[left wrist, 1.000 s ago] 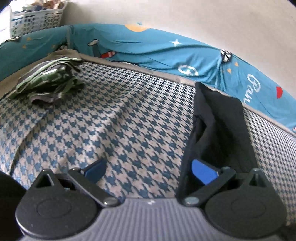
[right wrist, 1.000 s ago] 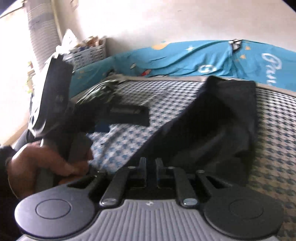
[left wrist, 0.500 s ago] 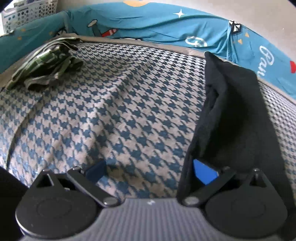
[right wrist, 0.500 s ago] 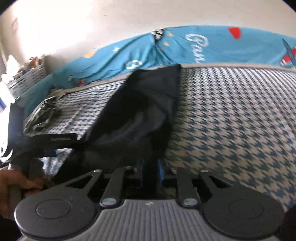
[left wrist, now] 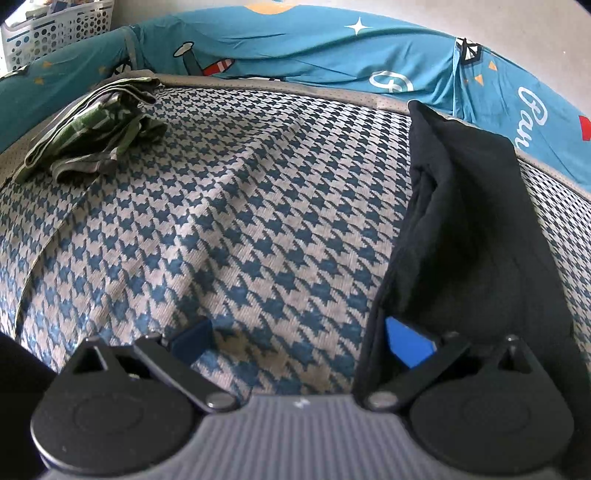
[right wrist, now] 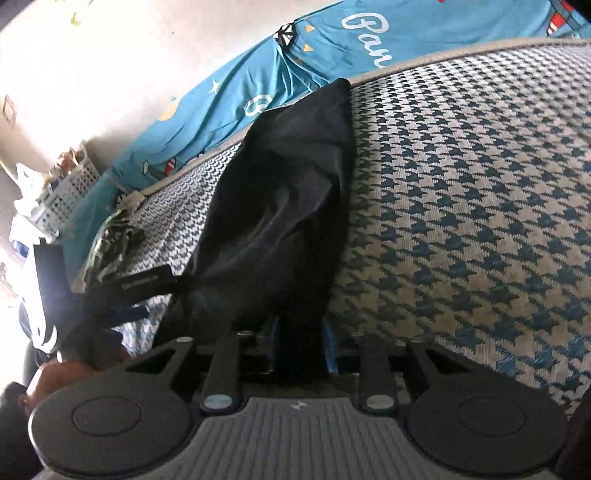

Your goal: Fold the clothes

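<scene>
The black garment (right wrist: 280, 206) lies as a long narrow strip on the houndstooth bed cover (left wrist: 229, 236), running from the near edge toward twelve o'clock — a second ago it hung bunched and slanted from the right gripper (right wrist: 300, 350), so the fold has been laid down. That gripper's jaws are opening now, the near end of the cloth between the blue pads and, by my reading, no longer pinched tight; the release looks to be under way. The left gripper (left wrist: 299, 341) has its jaws wide apart with bare cover between them, its right pad (left wrist: 408, 341) tucked against the garment's left edge at about four o'clock, gripping nothing. The left wrist view alone shows a folded green-striped garment (left wrist: 92, 129) set aside at ten o'clock, with a white basket (left wrist: 55, 33) beyond it. The right wrist view alone shows the person's left hand (right wrist: 70, 373) at eight o'clock, holding the other tool's handle.
</scene>
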